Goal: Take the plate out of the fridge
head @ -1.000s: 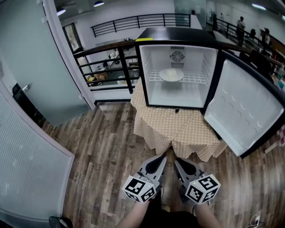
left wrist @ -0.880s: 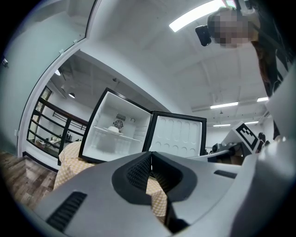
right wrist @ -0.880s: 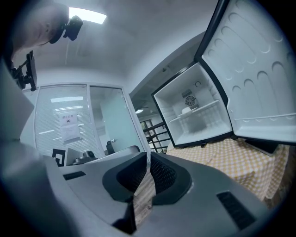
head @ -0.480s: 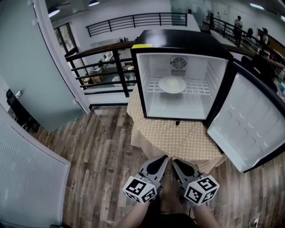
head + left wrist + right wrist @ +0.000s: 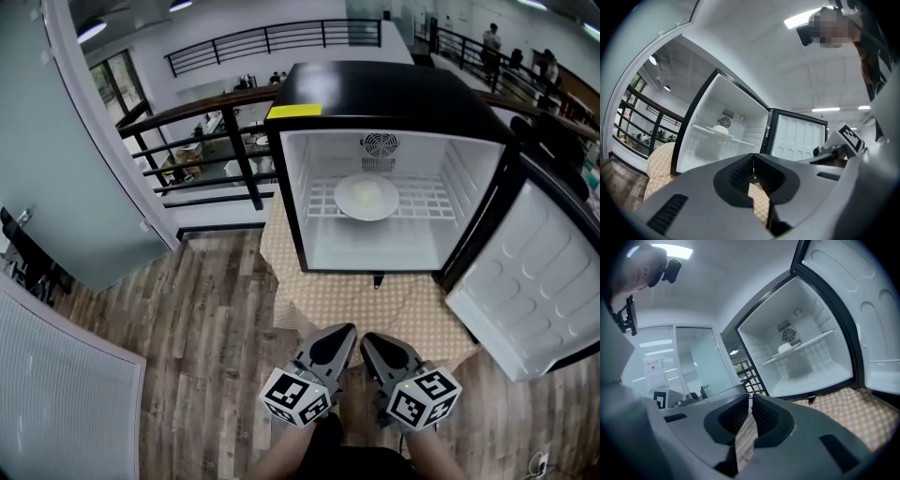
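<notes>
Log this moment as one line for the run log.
fridge: door open | plate: on wire shelf inside | left gripper: shut, empty | right gripper: shut, empty | step: not started

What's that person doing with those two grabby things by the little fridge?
A person stands in front of a small fridge that sits on a checked cloth. Its door is wide open, and a white plate rests on the wire shelf inside. The person holds a left hand-held gripper and a right hand-held gripper low down, side by side. Both are shut and empty, well short of the fridge. The plate has not been touched yet.
</notes>
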Action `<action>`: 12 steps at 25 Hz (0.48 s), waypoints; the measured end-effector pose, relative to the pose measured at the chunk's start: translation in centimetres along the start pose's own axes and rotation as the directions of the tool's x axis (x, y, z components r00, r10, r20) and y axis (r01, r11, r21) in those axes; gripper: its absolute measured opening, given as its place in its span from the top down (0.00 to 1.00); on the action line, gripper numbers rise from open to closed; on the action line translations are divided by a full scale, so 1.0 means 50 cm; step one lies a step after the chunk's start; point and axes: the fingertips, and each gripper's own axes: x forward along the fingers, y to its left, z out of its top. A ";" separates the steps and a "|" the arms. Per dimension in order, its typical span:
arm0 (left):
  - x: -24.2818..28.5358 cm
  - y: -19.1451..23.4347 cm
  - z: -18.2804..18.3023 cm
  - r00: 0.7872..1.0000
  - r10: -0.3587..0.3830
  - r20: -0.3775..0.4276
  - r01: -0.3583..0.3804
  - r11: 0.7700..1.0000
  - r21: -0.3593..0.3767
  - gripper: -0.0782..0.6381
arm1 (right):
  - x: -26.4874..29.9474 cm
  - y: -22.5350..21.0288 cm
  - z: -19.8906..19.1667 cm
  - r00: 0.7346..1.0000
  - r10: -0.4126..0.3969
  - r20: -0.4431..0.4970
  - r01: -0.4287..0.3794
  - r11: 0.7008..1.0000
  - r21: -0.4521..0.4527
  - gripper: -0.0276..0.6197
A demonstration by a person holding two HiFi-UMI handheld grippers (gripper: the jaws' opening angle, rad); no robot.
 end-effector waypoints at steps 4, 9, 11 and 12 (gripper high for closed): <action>0.035 0.039 0.013 1.000 -0.026 -0.002 0.026 1.000 -0.008 0.88 | 0.043 -0.025 0.021 1.000 -0.023 0.009 0.023 1.000 0.013 0.89; 0.066 0.079 0.017 0.998 -0.063 -0.012 0.063 0.998 -0.022 0.88 | 0.094 -0.050 0.032 0.998 -0.054 0.019 0.053 0.998 0.041 0.89; 0.074 0.094 0.017 0.997 -0.080 -0.020 0.080 0.997 -0.017 0.88 | 0.113 -0.057 0.034 0.998 -0.064 0.024 0.063 0.997 0.052 0.89; 0.077 0.100 0.017 0.996 -0.087 -0.022 0.087 0.996 -0.014 0.88 | 0.121 -0.060 0.034 0.997 -0.068 0.029 0.066 0.996 0.062 0.89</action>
